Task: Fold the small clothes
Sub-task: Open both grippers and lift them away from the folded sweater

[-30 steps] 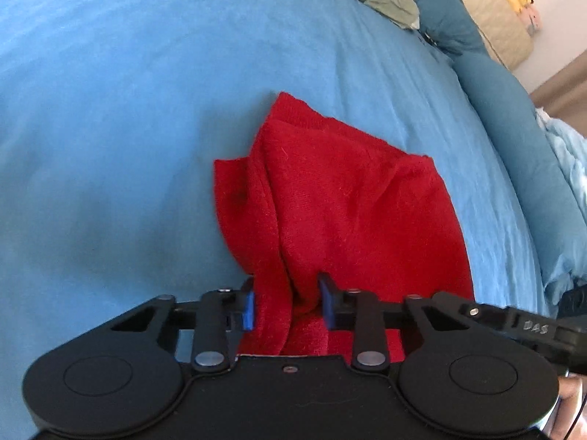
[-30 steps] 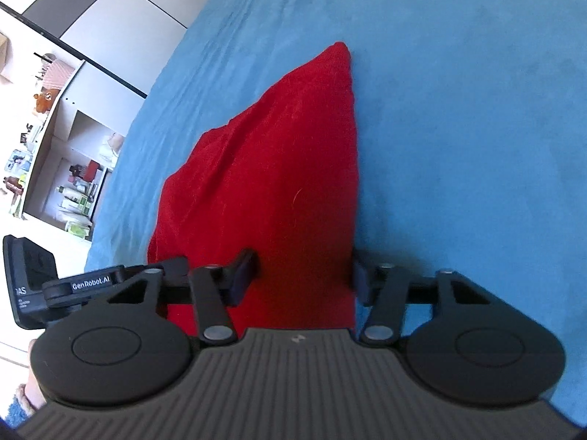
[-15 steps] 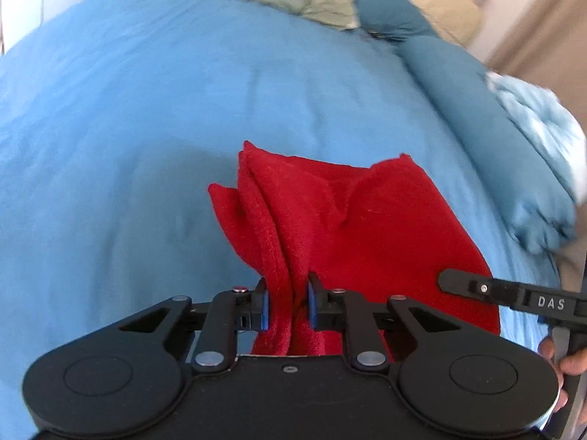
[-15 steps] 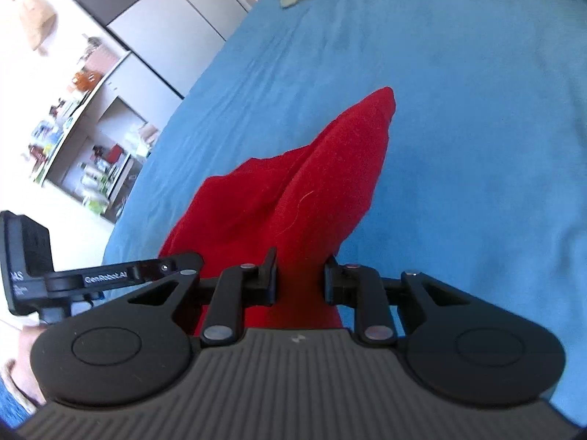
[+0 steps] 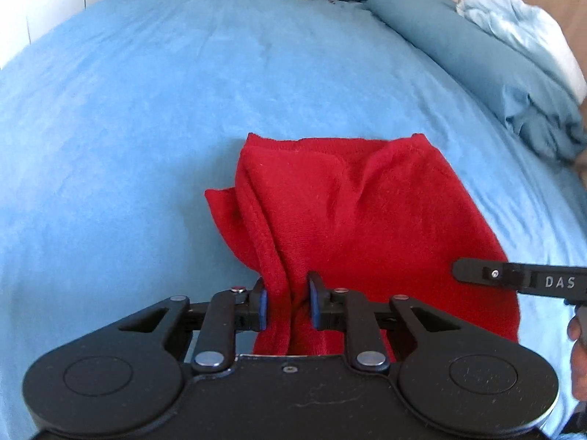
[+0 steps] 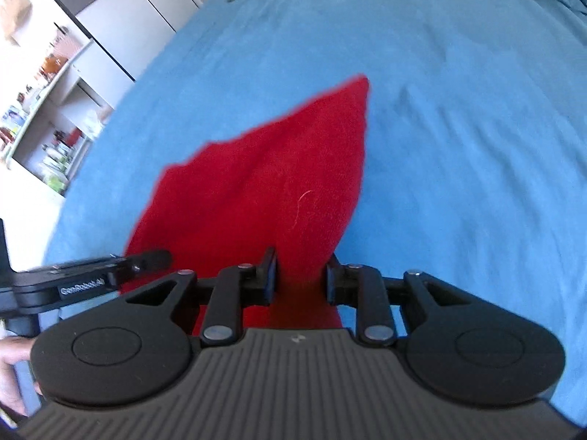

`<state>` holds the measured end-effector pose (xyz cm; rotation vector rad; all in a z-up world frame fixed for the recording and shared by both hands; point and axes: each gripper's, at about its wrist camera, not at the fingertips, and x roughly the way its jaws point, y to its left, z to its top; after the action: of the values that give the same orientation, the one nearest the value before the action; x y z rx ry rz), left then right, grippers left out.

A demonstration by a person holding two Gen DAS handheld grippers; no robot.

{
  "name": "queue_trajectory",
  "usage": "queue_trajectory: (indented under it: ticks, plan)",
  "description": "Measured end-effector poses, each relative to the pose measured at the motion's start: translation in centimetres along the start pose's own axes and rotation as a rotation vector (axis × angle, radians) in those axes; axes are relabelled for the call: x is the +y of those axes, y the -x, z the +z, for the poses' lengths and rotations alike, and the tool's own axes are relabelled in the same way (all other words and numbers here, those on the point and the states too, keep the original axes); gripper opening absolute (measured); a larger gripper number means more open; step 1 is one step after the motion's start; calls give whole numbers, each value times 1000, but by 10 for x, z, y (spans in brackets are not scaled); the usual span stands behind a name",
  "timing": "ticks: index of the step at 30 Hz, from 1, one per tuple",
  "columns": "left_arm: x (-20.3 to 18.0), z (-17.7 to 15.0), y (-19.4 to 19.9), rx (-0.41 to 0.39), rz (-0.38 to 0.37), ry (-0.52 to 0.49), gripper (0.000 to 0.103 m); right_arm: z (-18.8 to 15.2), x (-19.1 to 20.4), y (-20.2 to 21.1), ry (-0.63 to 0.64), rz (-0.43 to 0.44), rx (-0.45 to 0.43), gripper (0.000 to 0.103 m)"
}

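Left hand-held gripper and right hand-held gripper each pinch a bunched edge of the red cloth above the bed, jaws having just widened slightly. Any further loosening likely drops a corner, spoiling the fold.

"DAS" on right hand-held gripper, "GenRobot.AI" on left hand-held gripper

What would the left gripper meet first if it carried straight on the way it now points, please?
The red cloth already between the left gripper fingers; past it, probably the blue bed cover, though depth is unclear.
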<state>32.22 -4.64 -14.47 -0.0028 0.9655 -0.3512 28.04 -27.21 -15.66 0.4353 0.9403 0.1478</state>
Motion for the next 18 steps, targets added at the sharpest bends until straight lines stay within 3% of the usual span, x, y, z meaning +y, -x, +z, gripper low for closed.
queue_trajectory:
  ticks: [2, 3, 4, 5, 6, 10, 15, 18]
  plan:
    - [-7, -3, 6, -22, 45, -40, 47, -3, -3, 2, -2, -2, -19, 51]
    - [-10, -7, 10, -32, 72, -65, 55, -3, -3, 4, 3, -7, -26, 61]
    - [-18, -6, 12, -45, 107, -97, 76, -2, 3, 4, 11, -27, -34, 77]
    - [-21, -8, 16, -59, 146, -128, 89, -3, 1, 10, 27, -51, -45, 86]
    - [-22, -11, 21, -77, 170, -150, 90, -4, 1, 18, 46, -74, -64, 96]
    - [-11, -8, 50, -102, 205, -134, 90, -2, 12, 55, 114, -109, -119, 97]
    - [-11, -3, 139, -198, 213, -71, 90, -5, 42, 130, 186, -145, -216, 98]
    - [-19, -11, 200, -263, 246, -55, 95, -17, 67, 185, 208, -165, -290, 103]
